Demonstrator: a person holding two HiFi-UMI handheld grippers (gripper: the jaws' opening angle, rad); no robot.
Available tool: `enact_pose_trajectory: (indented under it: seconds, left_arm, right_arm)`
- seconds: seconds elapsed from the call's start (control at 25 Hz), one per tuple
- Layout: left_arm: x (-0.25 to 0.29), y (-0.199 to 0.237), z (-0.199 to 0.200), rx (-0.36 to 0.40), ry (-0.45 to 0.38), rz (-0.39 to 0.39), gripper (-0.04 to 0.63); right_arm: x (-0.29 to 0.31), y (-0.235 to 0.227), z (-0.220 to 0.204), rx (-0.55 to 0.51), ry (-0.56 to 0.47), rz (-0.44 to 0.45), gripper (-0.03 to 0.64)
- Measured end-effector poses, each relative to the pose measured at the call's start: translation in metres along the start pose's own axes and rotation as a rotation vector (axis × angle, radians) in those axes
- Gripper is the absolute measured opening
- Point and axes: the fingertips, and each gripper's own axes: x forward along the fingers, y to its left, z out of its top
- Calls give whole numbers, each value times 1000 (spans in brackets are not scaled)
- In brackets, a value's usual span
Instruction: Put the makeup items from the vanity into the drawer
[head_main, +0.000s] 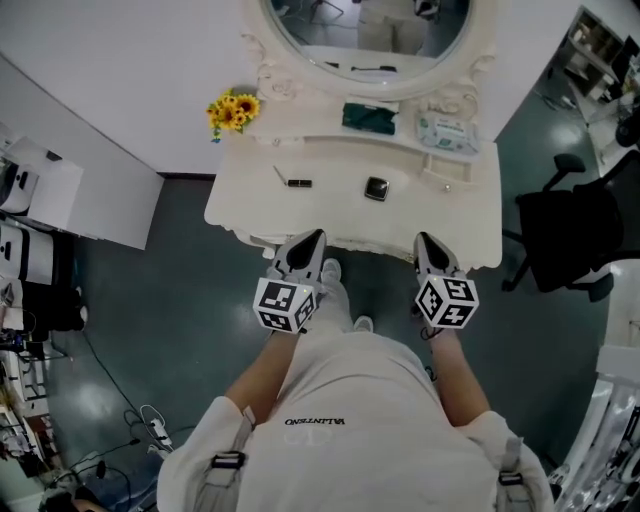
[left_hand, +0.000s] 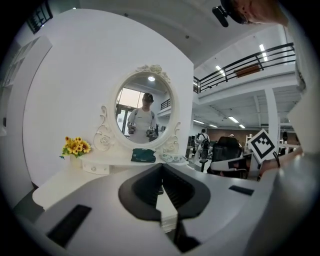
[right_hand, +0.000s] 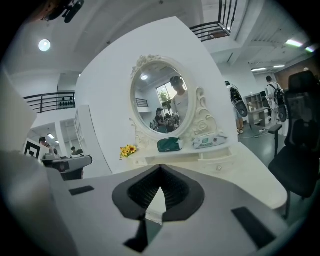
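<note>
A white vanity (head_main: 250, 205) with an oval mirror (head_main: 370, 40) stands in front of me. On its top lie a small black compact (head_main: 376, 188) and a thin dark stick with a pencil (head_main: 293, 181). A green pouch (head_main: 369, 116) and a packet of wipes (head_main: 447, 134) rest on the raised shelf. My left gripper (head_main: 312, 236) and right gripper (head_main: 425, 238) hover at the vanity's front edge, short of the items. Both are shut and hold nothing, as the left gripper (left_hand: 161, 169) and right gripper (right_hand: 160, 167) views show. A small drawer front with a knob (right_hand: 218, 163) sits under the shelf.
A bunch of sunflowers (head_main: 233, 110) stands at the shelf's left end. A black office chair (head_main: 570, 235) is at the right of the vanity. White cabinets (head_main: 40, 205) stand at the left, with cables (head_main: 150, 425) on the dark floor.
</note>
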Motion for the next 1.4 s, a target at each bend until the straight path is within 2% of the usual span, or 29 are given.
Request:
enact_pose_trajectory:
  seconds: [0.24, 0.56, 0.76, 0.8, 0.96, 1.24, 1.4]
  left_arm:
    - [34, 27, 0, -10, 23, -41, 0]
    - [100, 70, -3, -30, 99, -140, 0]
    - [140, 99, -4, -35, 133, -194, 0]
    - [148, 104, -3, -36, 134, -205, 0]
    - [172, 123, -5, -41, 151, -252, 0]
    - [198, 135, -26, -74, 206, -337, 0]
    - [205, 136, -37, -88, 236, -353, 0]
  right_arm:
    - [32, -9, 5, 9, 24, -44, 11]
    - [110, -9, 19, 32, 69, -79, 11]
    - [159, -7, 16, 13, 142, -114, 23]
    - [168, -6, 13, 19, 161, -113, 43]
    - [202, -3, 0, 57, 240, -123, 201]
    - [233, -9, -27, 82, 374, -177, 369]
    - [242, -10, -46, 106, 450, -180, 420]
